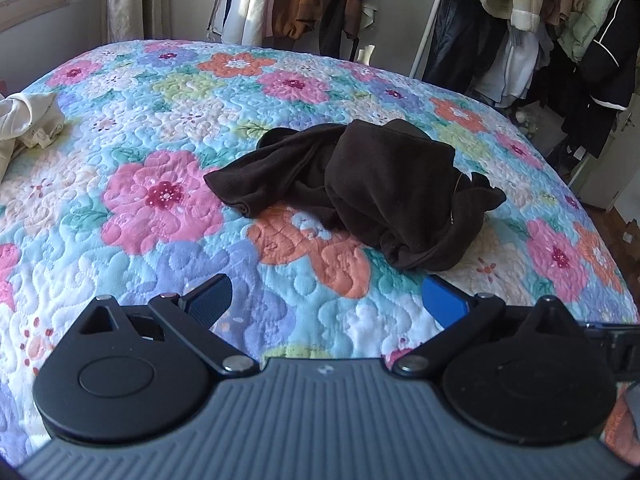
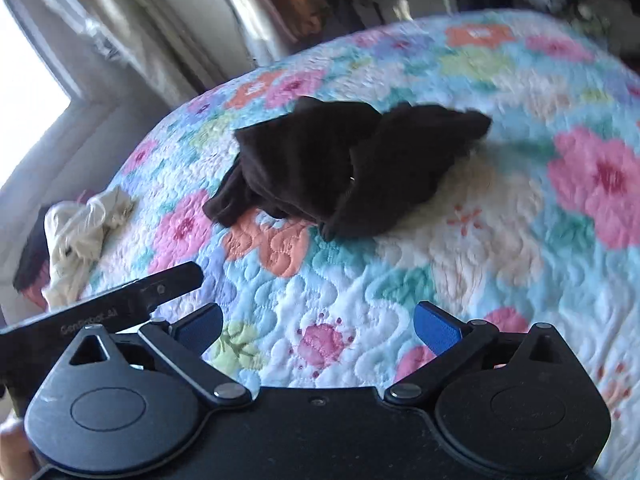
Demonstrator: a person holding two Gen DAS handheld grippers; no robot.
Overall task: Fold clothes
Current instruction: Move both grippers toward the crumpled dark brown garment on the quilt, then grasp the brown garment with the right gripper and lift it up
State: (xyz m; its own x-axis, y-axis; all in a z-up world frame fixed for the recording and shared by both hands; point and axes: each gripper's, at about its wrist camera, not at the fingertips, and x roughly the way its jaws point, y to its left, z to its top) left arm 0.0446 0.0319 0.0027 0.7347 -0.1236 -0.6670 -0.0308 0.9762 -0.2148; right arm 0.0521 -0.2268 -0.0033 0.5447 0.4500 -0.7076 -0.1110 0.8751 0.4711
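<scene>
Lying crumpled, soft dark-brown garment point(image 1: 372, 192) tops puffy quilted floral bedspread point(image 1: 160, 248).

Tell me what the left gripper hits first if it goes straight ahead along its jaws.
Probably the dark brown garment, crumpled on the floral quilt. The left gripper is open and empty, with only bare quilt before the garment. Depth is unclear; a low path could touch quilt first.

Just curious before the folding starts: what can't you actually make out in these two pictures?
- Dark brown garment: bunched up in both views, so its type and shape are hidden.
- Cream clothing: cut off by the left wrist view's edge.
- Hanging clothes: blurred in the right wrist view.
</scene>
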